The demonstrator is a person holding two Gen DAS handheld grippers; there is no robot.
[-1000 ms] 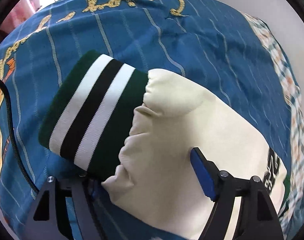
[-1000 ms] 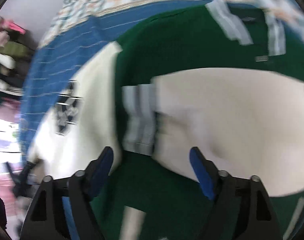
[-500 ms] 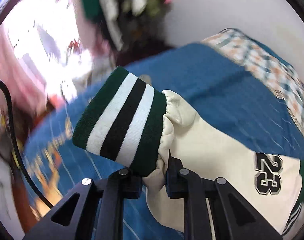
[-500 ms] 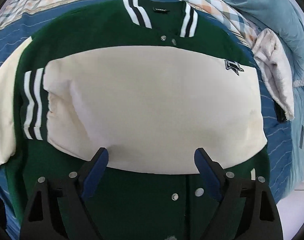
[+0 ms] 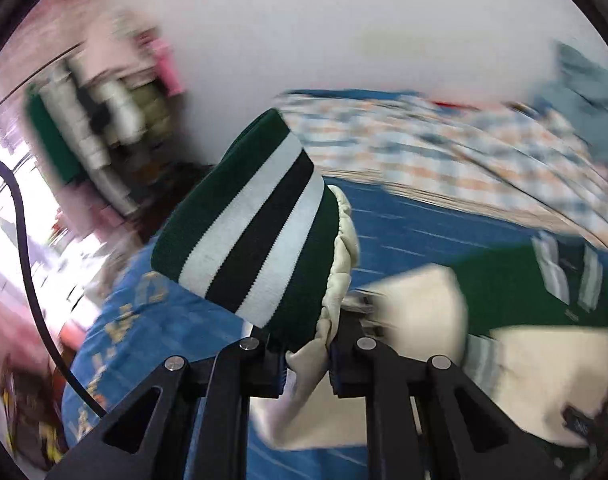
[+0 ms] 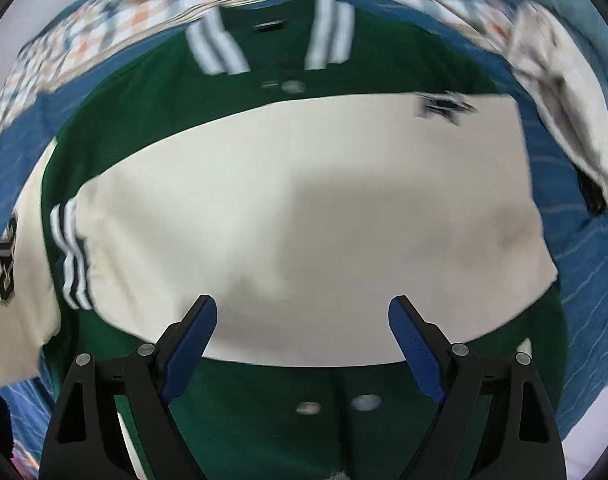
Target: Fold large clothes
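A green varsity jacket (image 6: 152, 92) with cream sleeves lies face up on the bed. One cream sleeve (image 6: 304, 216) is folded across its chest, cuff (image 6: 70, 256) at the left. My left gripper (image 5: 305, 354) is shut on the other cream sleeve (image 5: 311, 364) just behind its green, white and black striped cuff (image 5: 248, 232), held up above the bed. That sleeve with its number patch shows in the right wrist view (image 6: 12, 280). My right gripper (image 6: 302, 332) is open and empty, above the jacket's lower front.
The bed has a blue striped sheet (image 5: 403, 236) and a checked quilt (image 5: 443, 152) at the far side. A cream fleece item (image 6: 563, 120) lies right of the jacket. Clothes racks (image 5: 104, 120) stand beyond the bed's left edge. A black cable (image 5: 28, 272) hangs at left.
My left gripper closed on the sleeve behind the cuff, lifted it and swung it toward the jacket. My right gripper stayed open and shifted slightly over the jacket.
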